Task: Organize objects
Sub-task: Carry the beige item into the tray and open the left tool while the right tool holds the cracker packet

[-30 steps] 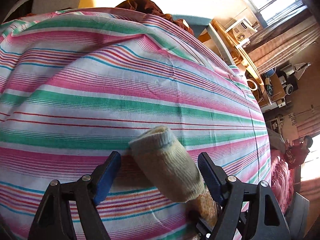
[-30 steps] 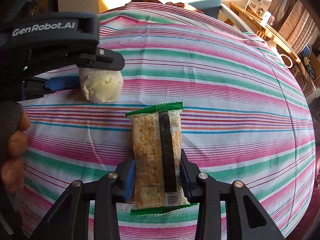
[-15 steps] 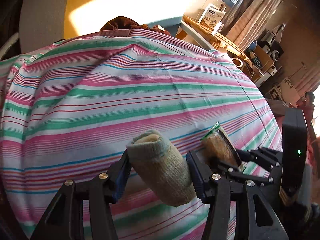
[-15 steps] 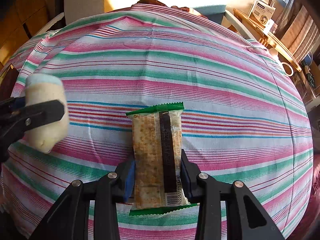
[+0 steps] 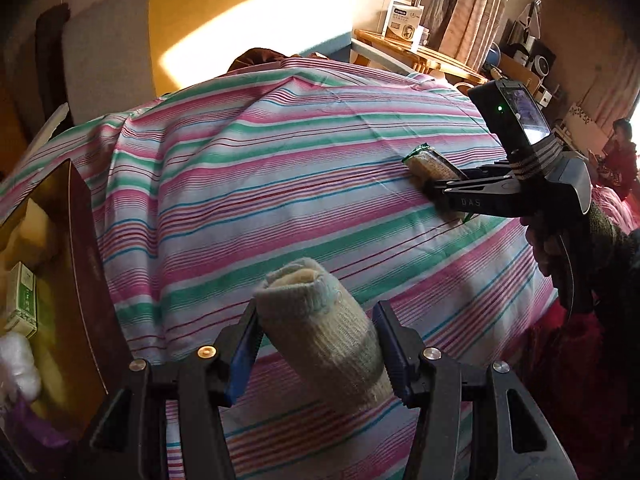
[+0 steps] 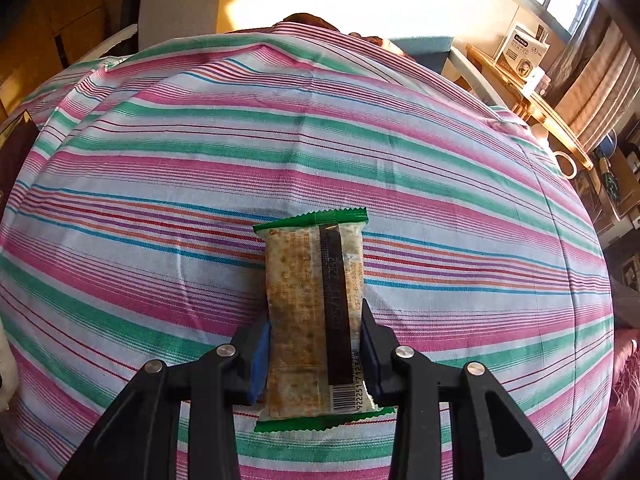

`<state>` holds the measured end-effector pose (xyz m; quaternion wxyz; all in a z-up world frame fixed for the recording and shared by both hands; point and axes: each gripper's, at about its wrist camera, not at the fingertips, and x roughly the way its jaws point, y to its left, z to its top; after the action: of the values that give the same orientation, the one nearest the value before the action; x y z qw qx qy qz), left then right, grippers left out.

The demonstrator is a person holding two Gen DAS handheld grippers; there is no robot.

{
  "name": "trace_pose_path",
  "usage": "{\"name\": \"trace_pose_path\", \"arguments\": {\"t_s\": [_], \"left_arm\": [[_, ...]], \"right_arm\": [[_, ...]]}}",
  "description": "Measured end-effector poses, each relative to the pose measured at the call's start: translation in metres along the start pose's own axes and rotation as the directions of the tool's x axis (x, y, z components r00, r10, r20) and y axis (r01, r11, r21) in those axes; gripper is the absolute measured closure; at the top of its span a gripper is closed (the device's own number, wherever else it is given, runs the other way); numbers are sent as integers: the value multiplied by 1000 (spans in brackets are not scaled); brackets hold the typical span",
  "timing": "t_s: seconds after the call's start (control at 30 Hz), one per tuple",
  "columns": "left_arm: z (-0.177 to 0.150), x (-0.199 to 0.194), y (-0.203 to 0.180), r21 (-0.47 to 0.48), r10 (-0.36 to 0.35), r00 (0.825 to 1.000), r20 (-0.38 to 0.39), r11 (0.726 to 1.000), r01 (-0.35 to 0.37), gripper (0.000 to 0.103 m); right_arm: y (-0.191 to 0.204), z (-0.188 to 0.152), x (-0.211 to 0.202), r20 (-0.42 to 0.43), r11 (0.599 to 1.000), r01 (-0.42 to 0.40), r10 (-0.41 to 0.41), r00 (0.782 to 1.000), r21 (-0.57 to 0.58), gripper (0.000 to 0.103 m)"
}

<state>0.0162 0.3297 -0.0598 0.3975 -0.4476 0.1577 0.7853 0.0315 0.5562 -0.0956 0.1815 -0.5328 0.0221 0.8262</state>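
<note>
A rolled cream and grey sock (image 5: 328,344) is held just above the striped bedsheet (image 5: 280,180), with my left gripper (image 5: 318,316) shut on it, blue pads on both its sides. A snack bar in a clear, green-edged packet (image 6: 312,280) lies on the sheet (image 6: 280,140). My right gripper (image 6: 316,328) has its jaws closing on the packet's lower half, and the pads press its two long edges. In the left wrist view, that right gripper (image 5: 440,196) and the packet (image 5: 430,160) sit at the right, held by a hand.
An open dark brown box (image 5: 80,280) stands at the bed's left edge; inside are a small green-and-white carton (image 5: 22,300) and something white and fluffy (image 5: 16,360). A wooden table with a white carton (image 5: 404,20) stands beyond the bed. A person (image 5: 620,148) sits far right.
My left gripper shut on the sock, then carried it left across the bed, bringing the brown box into view. The right gripper stayed on the snack packet.
</note>
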Motion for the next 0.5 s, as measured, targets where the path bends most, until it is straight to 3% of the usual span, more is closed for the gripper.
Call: {"name": "trace_pose_path", "arguments": {"t_s": [0.13,0.27,0.43,0.5], "left_arm": [[-8,4,4,0,21,1000,14,1000,-21,47],[-14,4,-5,63,47,998,50,997,-50,47],[-15,4,-2,46,37,998,58,998,-40,47],[-15,5,2,35,28,998,58,999,-30,47]], "right_arm": [[2,0,0,11,1000,21,-20,1000,-17,67],[2,1,3,-3,999,31,-31,1000,-15,67],[9,8,-2,-84,998,66,-65,994,6,67],[16,6,-8,-108,999,31,-30,994,15,67]]}}
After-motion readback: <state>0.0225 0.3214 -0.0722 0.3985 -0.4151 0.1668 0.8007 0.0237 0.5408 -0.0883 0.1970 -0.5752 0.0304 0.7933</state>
